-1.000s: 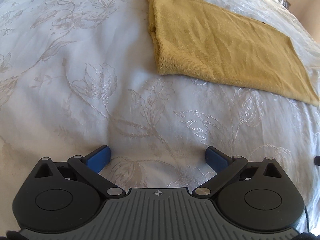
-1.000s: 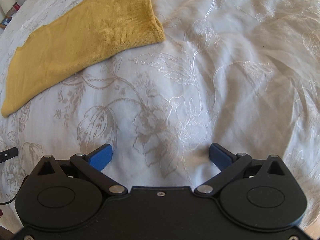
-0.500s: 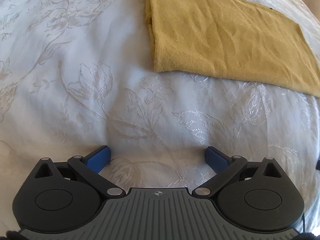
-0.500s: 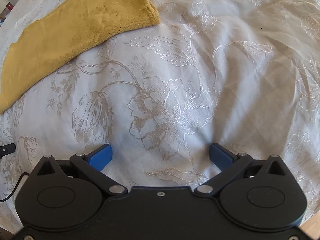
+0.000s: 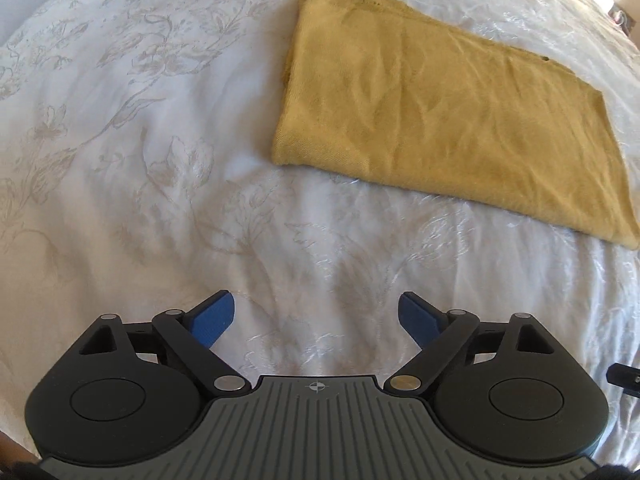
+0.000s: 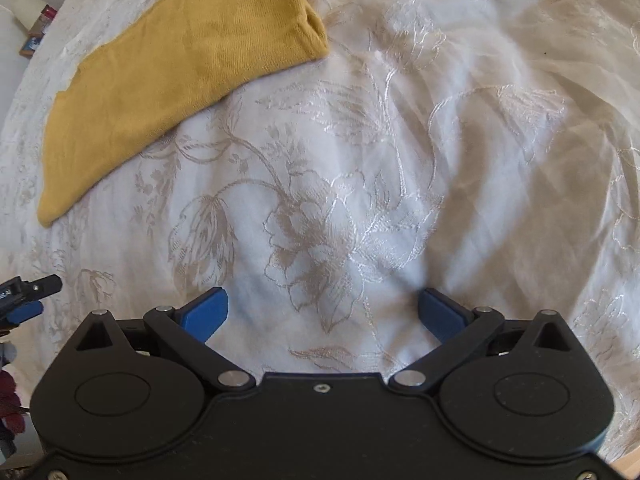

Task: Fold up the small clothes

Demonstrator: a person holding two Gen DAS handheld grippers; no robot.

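A mustard-yellow knit garment (image 5: 448, 108) lies folded flat as a long rectangle on a white bedspread with embroidered flowers (image 5: 160, 168). In the left wrist view it sits ahead and to the right of my left gripper (image 5: 318, 318), which is open and empty over bare bedspread. In the right wrist view the garment (image 6: 176, 80) lies ahead at the upper left. My right gripper (image 6: 322, 312) is open and empty, well short of the garment.
The bedspread (image 6: 440, 160) is wrinkled to the right. The tip of the other gripper (image 6: 28, 292) shows at the left edge of the right wrist view. Small objects on a side table (image 6: 36, 28) sit beyond the bed's far left.
Both grippers stay open. The left view has pulled back a little, so the garment sits farther ahead. The right view has shifted, so the garment shows lower and more to the right.
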